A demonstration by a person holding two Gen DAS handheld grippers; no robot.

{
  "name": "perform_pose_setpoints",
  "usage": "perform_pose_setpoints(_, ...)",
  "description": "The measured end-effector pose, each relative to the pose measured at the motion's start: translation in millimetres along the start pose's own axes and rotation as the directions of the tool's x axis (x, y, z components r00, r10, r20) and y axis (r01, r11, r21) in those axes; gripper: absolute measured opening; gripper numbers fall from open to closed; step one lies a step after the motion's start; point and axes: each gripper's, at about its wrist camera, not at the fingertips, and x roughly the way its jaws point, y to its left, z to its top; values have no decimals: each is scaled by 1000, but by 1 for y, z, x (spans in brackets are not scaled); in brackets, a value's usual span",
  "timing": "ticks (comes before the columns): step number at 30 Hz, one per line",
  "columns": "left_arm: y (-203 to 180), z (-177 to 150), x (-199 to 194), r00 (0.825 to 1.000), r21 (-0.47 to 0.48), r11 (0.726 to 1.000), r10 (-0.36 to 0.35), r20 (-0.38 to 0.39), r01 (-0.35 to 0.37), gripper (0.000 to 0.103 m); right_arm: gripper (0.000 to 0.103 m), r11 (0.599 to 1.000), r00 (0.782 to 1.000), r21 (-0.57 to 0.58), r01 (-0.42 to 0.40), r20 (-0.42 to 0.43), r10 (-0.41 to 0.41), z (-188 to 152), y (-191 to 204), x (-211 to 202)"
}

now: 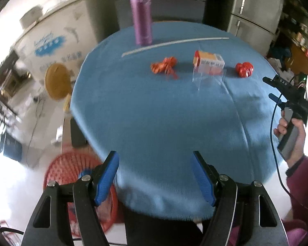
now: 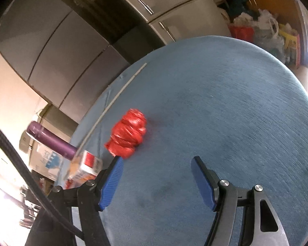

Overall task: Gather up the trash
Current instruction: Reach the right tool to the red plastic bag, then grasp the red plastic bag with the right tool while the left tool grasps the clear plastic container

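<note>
On the round blue-clothed table (image 1: 154, 112) lie a crumpled orange-red wrapper (image 1: 164, 67), an orange and white box in clear wrap (image 1: 208, 62) and a balled red plastic bag (image 1: 244, 69). My left gripper (image 1: 155, 155) hangs open over the table's near edge with nothing between its blue pads. The right gripper (image 1: 269, 88), held in a hand, shows at the right edge of the left wrist view. In its own view the right gripper (image 2: 157, 160) stands open, and the red bag (image 2: 126, 133) lies just beyond its left fingertip (image 2: 113, 180), apart from it.
A purple flask (image 1: 142, 16) stands at the table's far side beside a long white strip (image 1: 174, 43). A red mesh basket (image 1: 76, 184) sits on the floor below the table's near left edge. Grey refrigerators (image 2: 71, 41) stand behind the table. Bags (image 2: 267, 30) pile up at the far right.
</note>
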Motion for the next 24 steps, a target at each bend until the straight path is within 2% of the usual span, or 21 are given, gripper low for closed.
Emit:
perform_pose_setpoints(4, -10, 38, 18, 996, 84, 996, -8, 84, 1, 73, 72, 1000, 998, 16, 15, -61, -14, 18, 14, 14)
perform_pose_setpoints(8, -20, 71, 41, 984, 171, 983, -93, 155, 66, 73, 72, 995, 991, 102, 0, -136, 14, 34, 19, 36)
perform_pose_setpoints(11, -28, 87, 59, 970, 225, 964, -182, 161, 144, 73, 72, 991, 983, 128, 37, -184, -13, 40, 27, 54)
perform_pose_setpoints(13, -34, 96, 69, 960, 261, 948, -230, 158, 184, 73, 72, 989, 979, 144, 30, -203, 0, 40, 34, 63)
perform_pose_setpoints(18, -47, 112, 90, 928, 327, 893, -358, 105, 308, 73, 72, 984, 964, 90, 156, -229, -132, 39, 58, 89)
perform_pose_setpoints(20, -51, 119, 96, 912, 337, 874, -400, 88, 350, 73, 72, 979, 963, 68, 191, -205, -174, 40, 66, 91)
perform_pose_setpoints(22, -57, 127, 103, 900, 355, 857, -427, 82, 374, 73, 66, 977, 959, 38, 209, -206, -197, 40, 73, 98)
perform_pose_setpoints(24, -63, 133, 108, 887, 369, 839, -456, 73, 401, 75, 52, 973, 954, -13, 229, -195, -227, 40, 79, 101)
